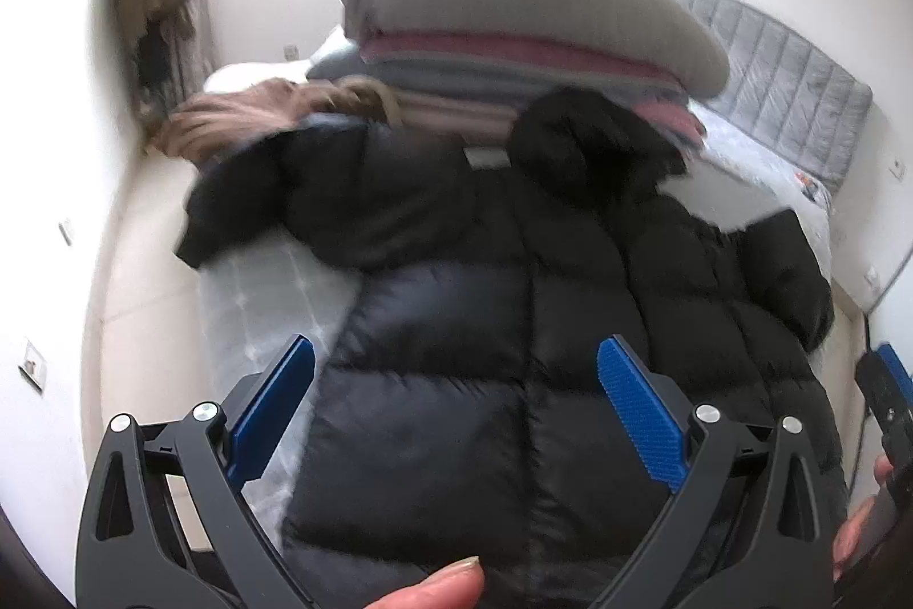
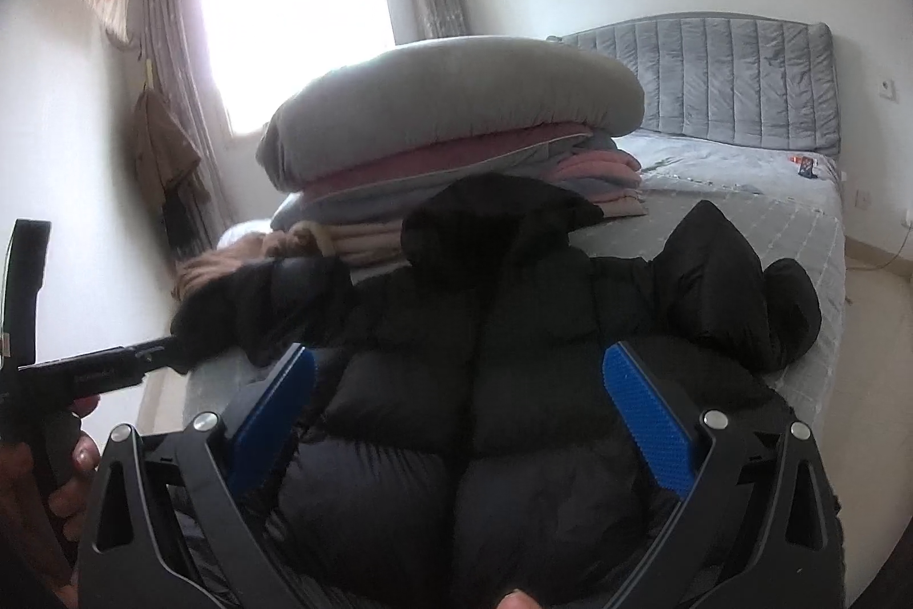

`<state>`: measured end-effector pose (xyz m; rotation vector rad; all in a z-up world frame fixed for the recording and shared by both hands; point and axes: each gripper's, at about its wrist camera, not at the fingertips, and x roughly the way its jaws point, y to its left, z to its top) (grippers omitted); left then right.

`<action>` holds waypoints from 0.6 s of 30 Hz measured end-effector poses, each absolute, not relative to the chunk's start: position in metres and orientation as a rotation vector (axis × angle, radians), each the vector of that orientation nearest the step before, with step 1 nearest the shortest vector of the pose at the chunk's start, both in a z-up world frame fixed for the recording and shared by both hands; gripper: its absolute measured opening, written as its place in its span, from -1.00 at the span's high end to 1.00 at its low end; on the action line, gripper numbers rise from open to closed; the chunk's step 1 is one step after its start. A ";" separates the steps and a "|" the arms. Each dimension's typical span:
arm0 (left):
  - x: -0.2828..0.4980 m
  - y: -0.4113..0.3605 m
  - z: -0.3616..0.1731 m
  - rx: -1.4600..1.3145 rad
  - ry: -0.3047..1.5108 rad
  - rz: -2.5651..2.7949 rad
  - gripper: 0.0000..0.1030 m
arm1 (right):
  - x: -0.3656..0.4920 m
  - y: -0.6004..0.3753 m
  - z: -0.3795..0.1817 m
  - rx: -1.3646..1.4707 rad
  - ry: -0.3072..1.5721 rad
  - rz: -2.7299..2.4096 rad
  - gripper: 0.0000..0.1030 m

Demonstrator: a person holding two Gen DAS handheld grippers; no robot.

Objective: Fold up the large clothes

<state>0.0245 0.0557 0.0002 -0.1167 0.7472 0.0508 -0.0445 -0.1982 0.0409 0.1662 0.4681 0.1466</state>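
A large black puffer jacket lies spread face up on the bed, hood toward the far end, sleeves out to both sides; it also shows in the right wrist view. My left gripper is open and empty, hovering over the jacket's lower body. My right gripper is open and empty above the jacket's hem. The right gripper's edge shows at the far right of the left wrist view. The left gripper's body shows at the left of the right wrist view.
A tall stack of folded quilts and blankets sits on the bed behind the jacket's hood. A tan garment lies by the left sleeve. A grey padded headboard stands at the right. A brown coat hangs by the window.
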 end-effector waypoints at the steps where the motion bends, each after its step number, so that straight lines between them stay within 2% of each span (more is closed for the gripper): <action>1: 0.025 0.049 -0.005 -0.110 0.775 0.047 -0.87 | -0.042 -0.200 0.040 0.161 0.486 0.137 -0.91; 6: 0.034 0.019 -0.032 -0.004 0.949 0.074 -0.87 | -0.009 -0.215 0.023 0.243 0.744 0.019 -0.91; 18: 0.039 0.016 -0.031 -0.015 0.975 0.079 -0.87 | -0.015 -0.203 0.020 0.216 0.740 0.019 -0.91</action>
